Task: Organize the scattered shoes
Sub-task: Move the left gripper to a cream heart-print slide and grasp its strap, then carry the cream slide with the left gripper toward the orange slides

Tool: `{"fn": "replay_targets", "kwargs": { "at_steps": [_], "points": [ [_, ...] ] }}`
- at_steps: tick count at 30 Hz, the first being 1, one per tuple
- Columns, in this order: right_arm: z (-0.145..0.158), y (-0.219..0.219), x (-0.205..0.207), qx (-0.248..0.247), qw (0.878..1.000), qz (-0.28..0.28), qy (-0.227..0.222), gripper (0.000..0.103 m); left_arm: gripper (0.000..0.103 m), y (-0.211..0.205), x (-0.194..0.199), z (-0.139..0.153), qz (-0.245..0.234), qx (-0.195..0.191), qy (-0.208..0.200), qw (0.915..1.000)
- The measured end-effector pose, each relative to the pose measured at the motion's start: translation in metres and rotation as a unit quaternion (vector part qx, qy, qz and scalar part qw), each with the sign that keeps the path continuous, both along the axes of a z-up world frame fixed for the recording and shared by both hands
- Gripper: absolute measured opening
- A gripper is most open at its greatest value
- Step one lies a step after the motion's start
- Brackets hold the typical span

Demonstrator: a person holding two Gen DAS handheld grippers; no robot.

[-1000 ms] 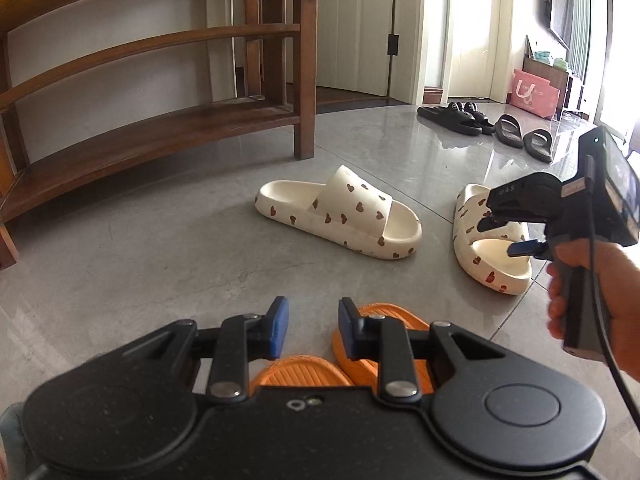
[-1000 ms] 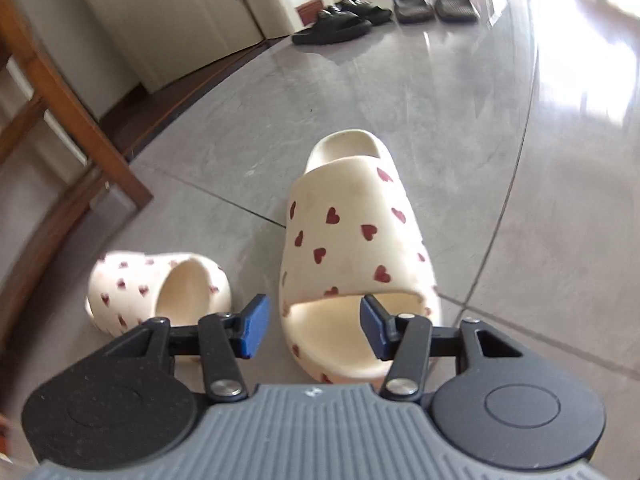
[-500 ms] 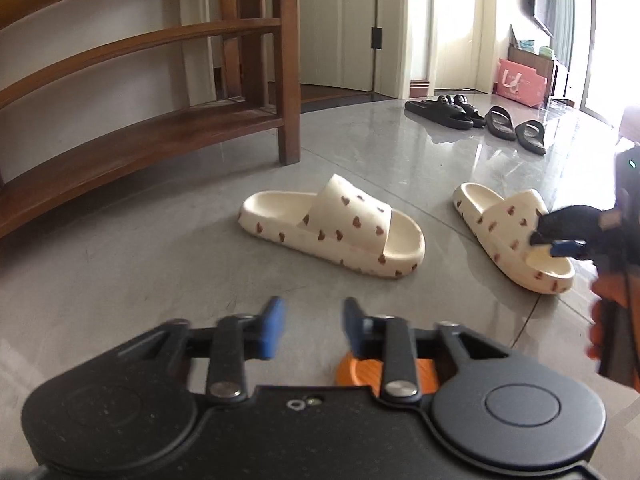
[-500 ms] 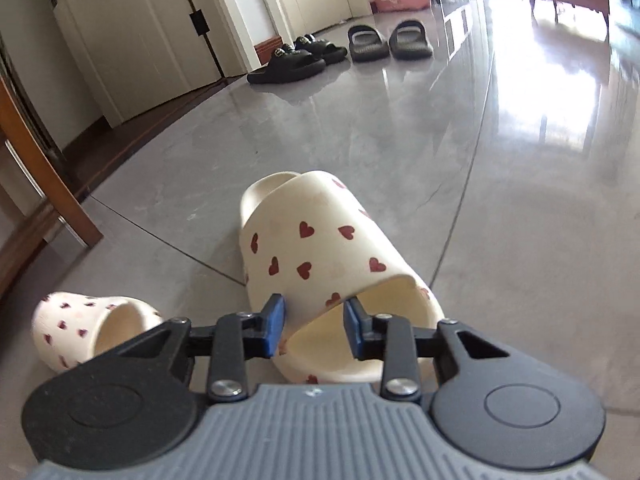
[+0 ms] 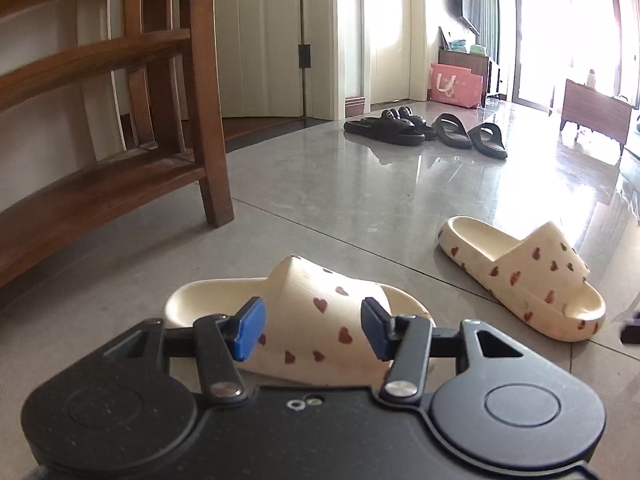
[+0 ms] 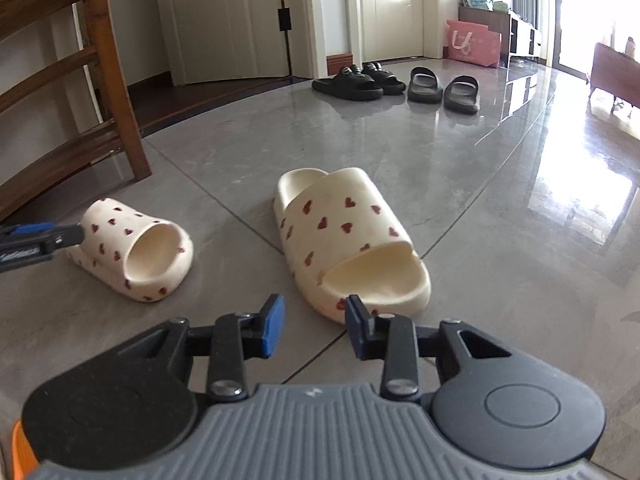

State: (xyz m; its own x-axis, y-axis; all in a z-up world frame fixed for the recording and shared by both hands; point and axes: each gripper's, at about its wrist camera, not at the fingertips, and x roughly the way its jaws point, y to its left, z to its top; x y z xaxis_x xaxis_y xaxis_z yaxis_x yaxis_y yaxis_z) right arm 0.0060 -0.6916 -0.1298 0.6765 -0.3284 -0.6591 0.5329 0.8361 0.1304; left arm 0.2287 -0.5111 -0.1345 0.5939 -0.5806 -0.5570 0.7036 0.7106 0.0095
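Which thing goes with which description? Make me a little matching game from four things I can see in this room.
Things:
1. wooden shelf
2. pink bag
3. black slippers
4. heart-print slippers

Descriptions:
A. lined up on the floor near the far doorway
B. standing by the low cabinet at the back
C. cream, lying apart and pointing different ways
D. brown, on the left side of the room

Right pairs: 1-D, 2-B, 3-A, 4-C.
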Motion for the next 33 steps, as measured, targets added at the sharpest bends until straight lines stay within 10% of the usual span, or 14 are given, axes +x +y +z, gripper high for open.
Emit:
{"fn": "replay_targets", "kwargs": {
  "at_steps": [7,15,33],
  "points": [
    [0.022,0.037,0.011,-0.030,0.998,0.056,-0.006,0.044,0.047,-0.008,0.028,-0.010,-0.027,0.002,0.026,0.9993],
    [0.043,0.045,0.013,-0.035,0.997,0.060,-0.020,0.046,0.016,-0.007,0.019,-0.006,-0.076,-0.038,0.090,0.9923],
    [0.055,0.002,-0.025,-0.051,0.998,-0.032,-0.024,0.050,0.012,0.001,-0.091,0.026,-0.272,-0.052,0.058,0.9592]
  ]
}}
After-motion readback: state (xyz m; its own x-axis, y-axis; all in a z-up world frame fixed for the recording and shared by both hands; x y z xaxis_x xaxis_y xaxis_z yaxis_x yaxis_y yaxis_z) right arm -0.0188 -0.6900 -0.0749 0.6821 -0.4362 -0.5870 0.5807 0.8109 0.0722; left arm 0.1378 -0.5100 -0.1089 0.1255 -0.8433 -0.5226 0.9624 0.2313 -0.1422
